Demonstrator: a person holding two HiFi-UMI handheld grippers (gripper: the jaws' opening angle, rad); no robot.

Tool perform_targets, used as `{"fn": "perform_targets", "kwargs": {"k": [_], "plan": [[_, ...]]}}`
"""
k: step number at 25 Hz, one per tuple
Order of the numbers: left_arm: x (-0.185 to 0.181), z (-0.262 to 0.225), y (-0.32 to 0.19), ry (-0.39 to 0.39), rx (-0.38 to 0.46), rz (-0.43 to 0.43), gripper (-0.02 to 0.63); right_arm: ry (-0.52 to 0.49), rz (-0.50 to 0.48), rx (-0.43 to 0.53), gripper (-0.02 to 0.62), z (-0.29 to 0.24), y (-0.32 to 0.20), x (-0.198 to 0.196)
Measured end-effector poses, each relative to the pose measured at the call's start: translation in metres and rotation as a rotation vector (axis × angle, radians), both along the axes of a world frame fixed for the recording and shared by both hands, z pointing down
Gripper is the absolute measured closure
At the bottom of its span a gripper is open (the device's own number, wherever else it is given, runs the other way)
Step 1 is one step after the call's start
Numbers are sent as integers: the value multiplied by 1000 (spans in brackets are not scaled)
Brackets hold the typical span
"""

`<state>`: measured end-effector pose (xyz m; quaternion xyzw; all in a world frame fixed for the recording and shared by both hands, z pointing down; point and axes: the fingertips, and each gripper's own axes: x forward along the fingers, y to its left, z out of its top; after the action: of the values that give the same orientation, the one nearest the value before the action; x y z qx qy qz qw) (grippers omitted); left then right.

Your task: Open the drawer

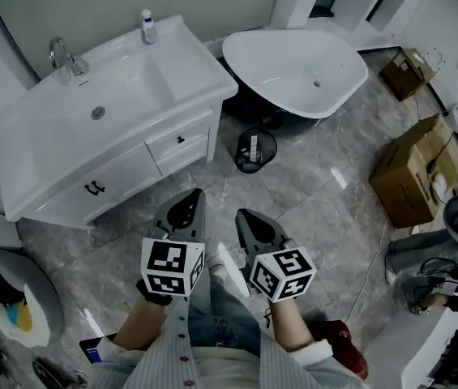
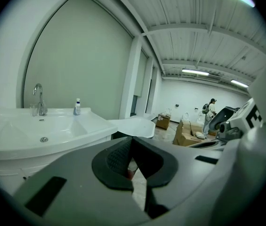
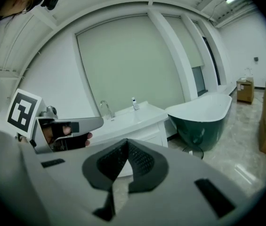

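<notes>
The white vanity [image 1: 111,96] stands ahead of me to the left. Its small drawer [image 1: 178,140] has a black knob and sits closed at the cabinet's right front. A wider front with a black handle [image 1: 94,188] lies to its left. My left gripper [image 1: 186,198] and right gripper [image 1: 247,215] hover side by side near my body, well short of the drawer. Both are shut with nothing between the jaws. In the left gripper view the left gripper [image 2: 132,142] points past the basin [image 2: 43,135]. In the right gripper view the right gripper [image 3: 126,144] faces the vanity [image 3: 133,121].
A white bathtub [image 1: 293,63] stands right of the vanity, with a black mesh bin [image 1: 254,149] on the floor between them. Cardboard boxes [image 1: 411,173] sit at the right. A faucet [image 1: 65,55] and a small bottle [image 1: 148,27] are on the vanity top. A person [image 2: 211,108] stands far off.
</notes>
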<state>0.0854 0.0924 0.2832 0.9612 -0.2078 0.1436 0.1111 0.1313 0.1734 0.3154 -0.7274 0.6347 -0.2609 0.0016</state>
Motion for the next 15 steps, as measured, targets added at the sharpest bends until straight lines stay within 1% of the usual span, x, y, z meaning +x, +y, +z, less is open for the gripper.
{"fn": "perform_targets", "kwargs": {"k": [7,11,15], "plan": [[0,21,-11,-53,-15,-63,591,-48,-27,-14,586,19,-10,20],[7,29,-30,-56,-27,-99,591,-56,-46,-27,586,27,-30,33],[24,32,-55,-46,-37,-129,591,-59,-77,-31,586,28,-58,47]]}}
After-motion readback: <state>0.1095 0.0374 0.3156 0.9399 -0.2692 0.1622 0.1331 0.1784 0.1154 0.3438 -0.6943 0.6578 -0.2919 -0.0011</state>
